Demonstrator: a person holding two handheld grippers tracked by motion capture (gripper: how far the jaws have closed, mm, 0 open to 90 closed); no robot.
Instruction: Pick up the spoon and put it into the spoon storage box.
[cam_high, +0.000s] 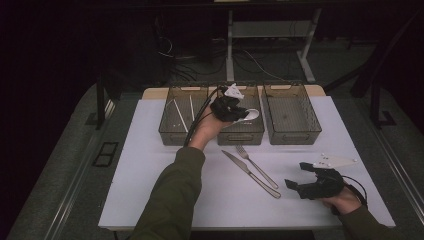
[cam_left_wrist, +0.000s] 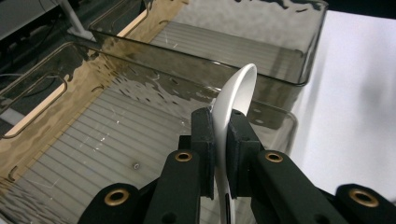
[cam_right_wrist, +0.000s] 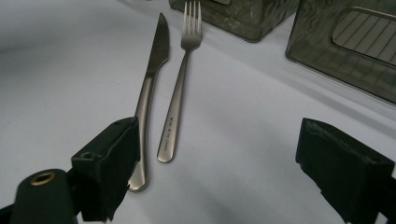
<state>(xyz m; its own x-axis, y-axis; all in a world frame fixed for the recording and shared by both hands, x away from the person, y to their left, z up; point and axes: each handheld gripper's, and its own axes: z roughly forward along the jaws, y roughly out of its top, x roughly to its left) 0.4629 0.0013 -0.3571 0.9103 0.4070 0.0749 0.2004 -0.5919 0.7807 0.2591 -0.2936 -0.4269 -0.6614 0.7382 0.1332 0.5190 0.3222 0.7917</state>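
A white spoon (cam_high: 251, 115) is pinched edge-on between the black jaws of my left gripper (cam_high: 239, 113), which hangs over the middle smoked-plastic bin (cam_high: 240, 135). In the left gripper view the spoon (cam_left_wrist: 238, 88) curves up from the shut left gripper (cam_left_wrist: 220, 135) above the bin's ribbed floor (cam_left_wrist: 102, 135). A steel knife (cam_high: 250, 173) and fork (cam_high: 256, 165) lie side by side on the white table. My right gripper (cam_high: 296, 186) rests at the front right with its jaws wide apart. In the right gripper view the knife (cam_right_wrist: 152, 79) and fork (cam_right_wrist: 180, 88) lie just ahead of the right gripper (cam_right_wrist: 219, 154).
Three bins stand in a row at the table's far edge. The left bin (cam_high: 170, 131) holds thin white sticks (cam_high: 191, 107); the right bin (cam_high: 295, 136) looks bare inside. The table's front edge (cam_high: 225, 225) runs close to my right hand.
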